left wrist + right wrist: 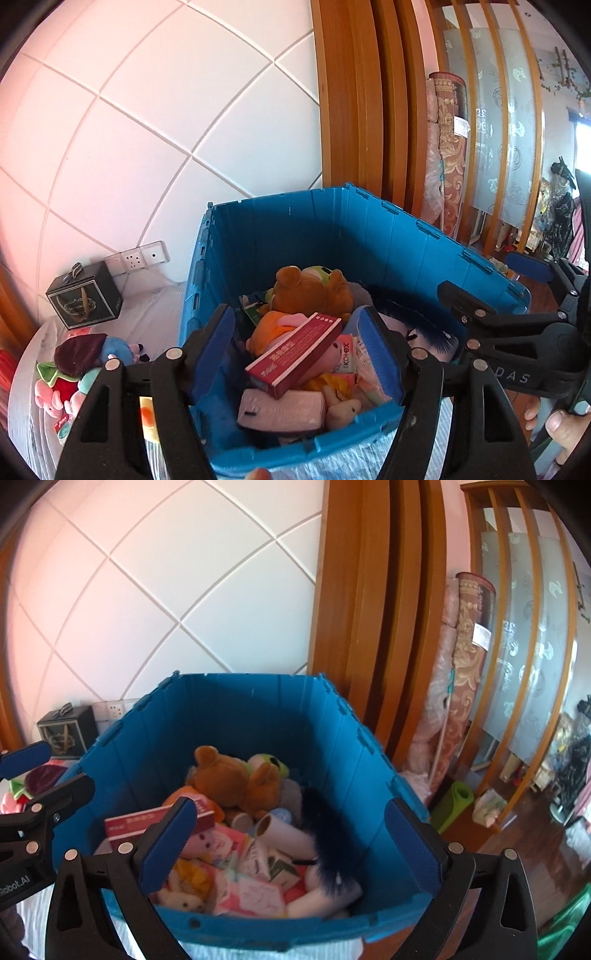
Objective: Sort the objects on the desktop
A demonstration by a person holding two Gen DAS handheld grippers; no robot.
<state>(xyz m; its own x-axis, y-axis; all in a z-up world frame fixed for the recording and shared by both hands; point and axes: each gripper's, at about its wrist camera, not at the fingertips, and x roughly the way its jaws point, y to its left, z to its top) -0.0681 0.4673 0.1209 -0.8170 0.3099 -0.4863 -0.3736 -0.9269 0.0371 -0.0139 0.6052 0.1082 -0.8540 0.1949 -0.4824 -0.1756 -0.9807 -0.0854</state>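
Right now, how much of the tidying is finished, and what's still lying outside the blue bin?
Mostly done: the blue bin already holds a brown bear, a red box and other bits. Nothing is in hand; the left gripper and right gripper are both open and empty above the bin. Left to do: a few plush toys and a black box still sit on the table beside it.
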